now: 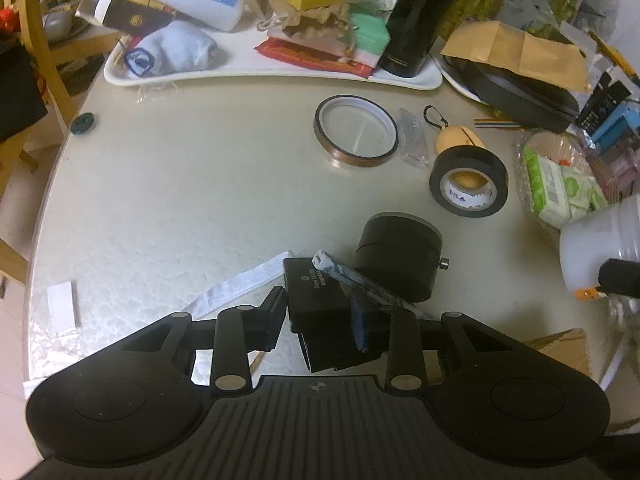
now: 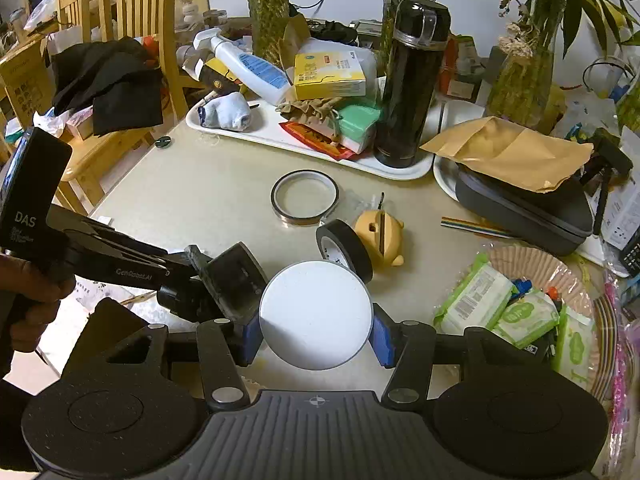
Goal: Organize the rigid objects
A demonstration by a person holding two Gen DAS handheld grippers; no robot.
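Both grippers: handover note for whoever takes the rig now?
Left gripper: shut on a black rectangular block, low over the table.
Right gripper: fingers either side of a round white-topped puck; looks gripped.
On the table, loose: amber tape ring, black tape roll, yellow keychain toy.
White tray already crowded.
Left: place both held items, then the loose ones.

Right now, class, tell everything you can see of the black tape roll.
The black tape roll is a thick ring of glossy black tape on a white core with dark printing. It looks tipped up, leaning on the yellow toy behind it, its low edge on the table. The round puck sits just in front. No gripper touches it.
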